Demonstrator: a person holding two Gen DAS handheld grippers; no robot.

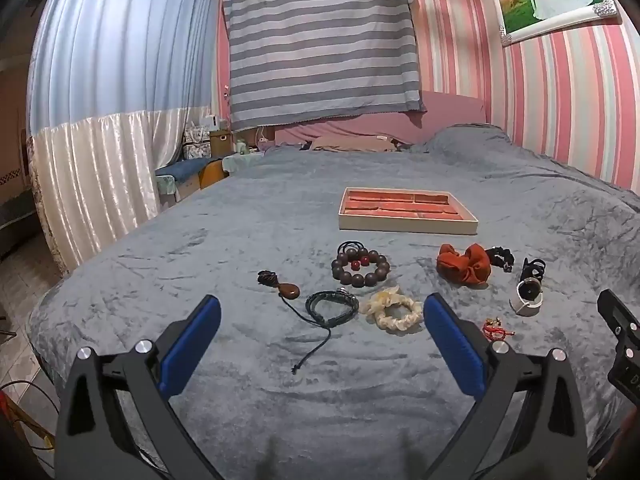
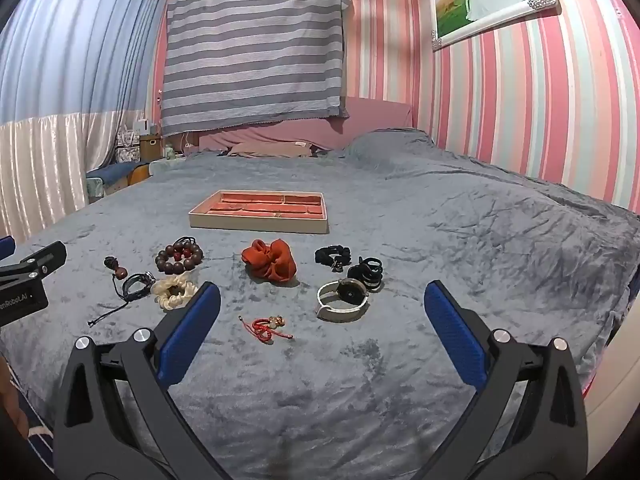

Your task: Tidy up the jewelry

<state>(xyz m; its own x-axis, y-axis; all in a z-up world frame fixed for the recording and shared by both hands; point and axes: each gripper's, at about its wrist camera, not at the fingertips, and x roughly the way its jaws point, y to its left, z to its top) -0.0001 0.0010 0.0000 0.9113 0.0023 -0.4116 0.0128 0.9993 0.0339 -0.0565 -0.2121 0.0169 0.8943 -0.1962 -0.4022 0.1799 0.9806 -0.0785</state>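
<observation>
Nothing is sorted yet: your tray (image 2: pixel 256 224) sits empty, with the bead bracelet (image 1: pixel 360 268), watch (image 2: pixel 344 298) and scrunchies loose on the blanket (image 2: pixel 440 240) nearer you. Left gripper (image 1: pixel 322 312) and right gripper (image 2: pixel 322 300) both gape, holding nothing.

empty red-lined tray (image 2: pixel 259 225), loose jewelry (image 2: pixel 179 258) scattered on blanket before it

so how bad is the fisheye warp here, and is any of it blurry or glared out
Left wrist view: the striped wall and curtains bow strongly toward the edges, corners are vignetted black, and the tray mid-frame stays sharp. Right wrist view: same bowing, with mild sheen on the white curtain, no blown glare; the watch reads clearly, and both open tongs look crisp.
</observation>
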